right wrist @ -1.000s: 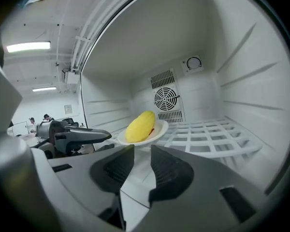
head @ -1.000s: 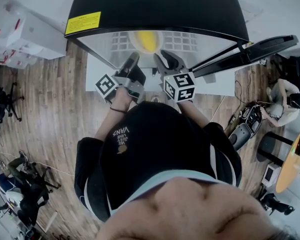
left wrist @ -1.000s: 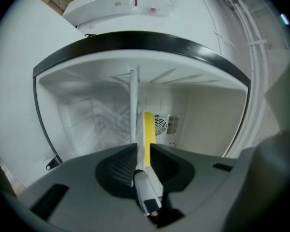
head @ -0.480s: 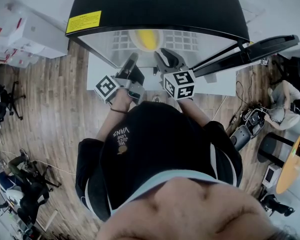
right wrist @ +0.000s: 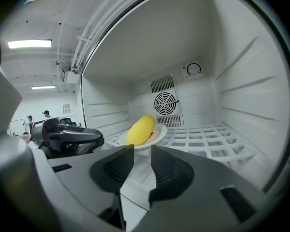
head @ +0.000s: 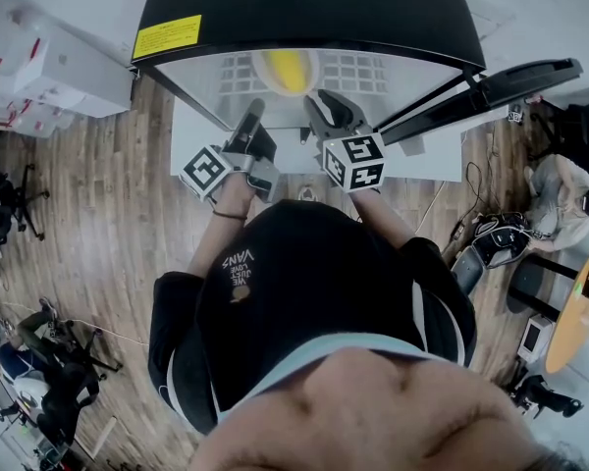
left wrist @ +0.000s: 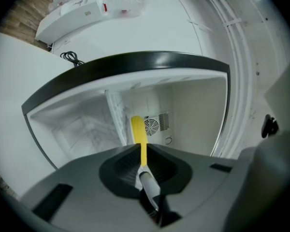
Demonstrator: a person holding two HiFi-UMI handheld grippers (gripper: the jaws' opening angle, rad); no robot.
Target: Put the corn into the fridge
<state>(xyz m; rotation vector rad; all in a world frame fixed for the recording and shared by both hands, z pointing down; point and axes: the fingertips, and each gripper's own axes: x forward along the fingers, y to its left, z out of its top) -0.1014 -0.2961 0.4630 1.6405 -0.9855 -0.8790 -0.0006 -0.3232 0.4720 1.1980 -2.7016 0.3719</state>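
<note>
The yellow corn [head: 286, 69] lies on a small white plate [right wrist: 160, 131] on the wire shelf [right wrist: 203, 139] of the open fridge [head: 304, 8], in front of the rear fan vent. My right gripper [right wrist: 142, 149] points into the fridge just short of the corn [right wrist: 141, 128], open with nothing between its jaws. My left gripper [head: 255, 114] hovers at the fridge mouth beside the right gripper [head: 320, 102], rolled onto its side. Its jaws leave only a thin slit. The corn [left wrist: 137, 127] shows far off through that slit, and nothing is gripped.
The fridge door [head: 491, 84] stands swung open to the right. White boxes [head: 39, 67] are stacked on the left of the fridge. A parked scooter [head: 481, 248] and a seated person [head: 560, 199] are on the wooden floor at right, office chairs at left.
The left gripper has rolled a little about its own axis and its marker cube has shifted slightly left. The right gripper and the corn have stayed put.
</note>
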